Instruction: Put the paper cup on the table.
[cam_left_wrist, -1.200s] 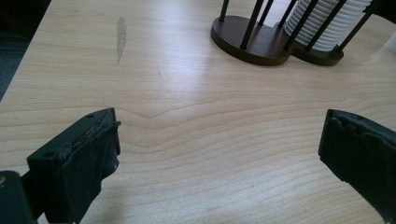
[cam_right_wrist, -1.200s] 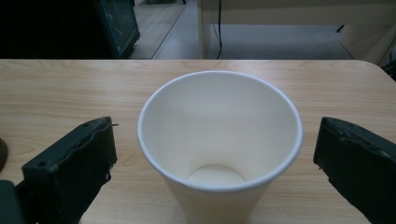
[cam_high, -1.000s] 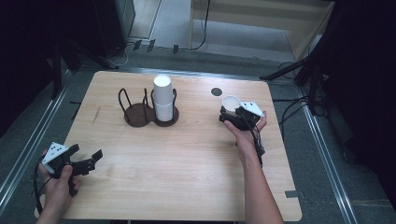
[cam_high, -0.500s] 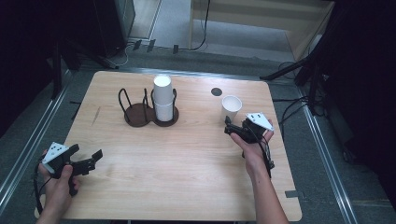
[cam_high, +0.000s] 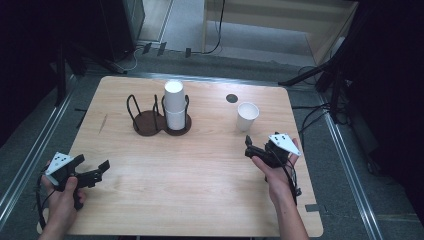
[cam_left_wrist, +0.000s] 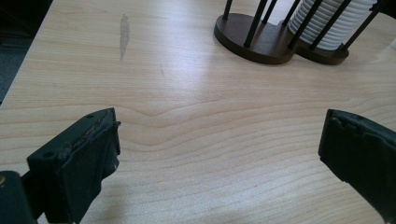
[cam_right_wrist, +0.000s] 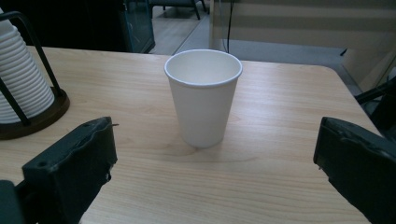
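A single white paper cup stands upright on the wooden table, right of middle. My right gripper is open just in front of it, a short gap away. In the right gripper view the cup stands beyond and between the spread jaws of that gripper, touching neither. A stack of white cups sits in the right ring of a dark two-ring wire holder. My left gripper rests open near the front left edge. In its own view the left gripper frames bare table, with the holder and stack beyond.
A small black round mark lies on the table behind the lone cup. The holder's left ring holds nothing. Metal rails run along both sides of the table, and cables lie on the floor to the right.
The right gripper, which was at the cup a second ago, has drawn back toward the person, leaving the cup standing alone. The left gripper has stayed put.
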